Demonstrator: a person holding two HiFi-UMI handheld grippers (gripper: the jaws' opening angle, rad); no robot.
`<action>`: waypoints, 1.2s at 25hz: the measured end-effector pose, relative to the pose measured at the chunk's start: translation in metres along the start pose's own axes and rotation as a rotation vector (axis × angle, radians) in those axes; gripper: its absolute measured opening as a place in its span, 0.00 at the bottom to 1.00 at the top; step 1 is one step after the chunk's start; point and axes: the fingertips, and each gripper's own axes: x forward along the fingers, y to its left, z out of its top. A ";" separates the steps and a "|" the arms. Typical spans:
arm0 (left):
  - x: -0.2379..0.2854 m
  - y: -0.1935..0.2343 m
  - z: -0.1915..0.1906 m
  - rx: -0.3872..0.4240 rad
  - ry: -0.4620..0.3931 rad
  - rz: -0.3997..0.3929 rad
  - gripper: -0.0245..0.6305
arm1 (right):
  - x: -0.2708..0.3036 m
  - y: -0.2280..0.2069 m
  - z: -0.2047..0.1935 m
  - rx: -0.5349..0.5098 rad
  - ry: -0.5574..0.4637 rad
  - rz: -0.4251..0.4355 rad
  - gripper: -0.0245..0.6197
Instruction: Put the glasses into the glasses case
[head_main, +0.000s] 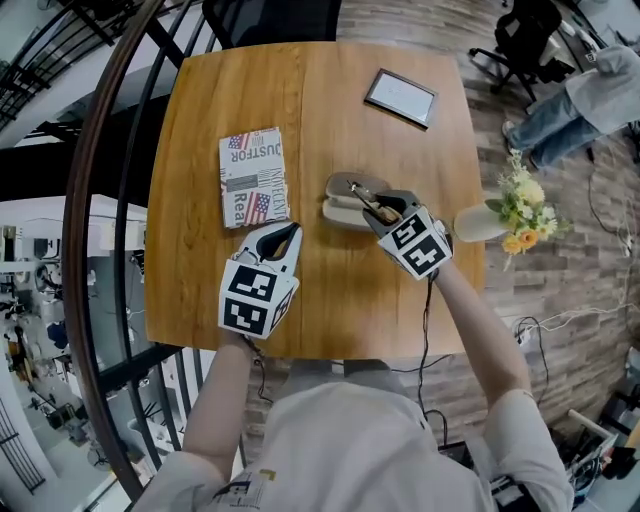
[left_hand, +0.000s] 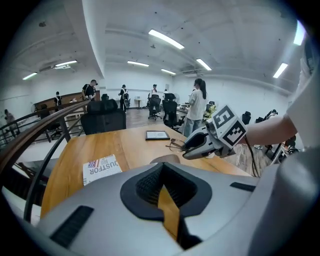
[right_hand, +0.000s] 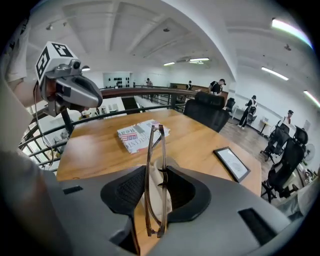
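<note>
Brown-framed folded glasses (right_hand: 149, 170) stand upright between the jaws of my right gripper (right_hand: 155, 202), which is shut on them. In the head view this gripper (head_main: 380, 210) hangs just over the beige glasses case (head_main: 343, 200) in the middle of the wooden table (head_main: 330, 290). The case (right_hand: 167, 164) shows beneath the glasses, lying open. My left gripper (head_main: 289, 233) hovers near the table's front left, short of the case. Its jaws (left_hand: 168, 194) stand a narrow slit apart with nothing between them. From the left gripper view I see the glasses (left_hand: 174, 146) sticking out of the right gripper above the case (left_hand: 166, 159).
A booklet with a flag pattern (head_main: 253, 178) lies left of the case. A framed picture (head_main: 401, 97) rests at the far right. A vase of flowers (head_main: 498, 217) stands at the right edge. A curved railing (head_main: 95, 210) runs along the left. People and office chairs are beyond.
</note>
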 end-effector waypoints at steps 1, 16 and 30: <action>0.005 0.000 -0.005 -0.007 0.011 -0.004 0.06 | 0.010 0.002 -0.007 -0.016 0.024 0.012 0.26; 0.041 -0.017 -0.076 -0.137 0.127 -0.076 0.06 | 0.103 0.029 -0.080 -0.325 0.281 0.146 0.26; 0.032 -0.041 -0.093 -0.118 0.155 -0.112 0.06 | 0.095 0.038 -0.075 -0.284 0.252 0.176 0.36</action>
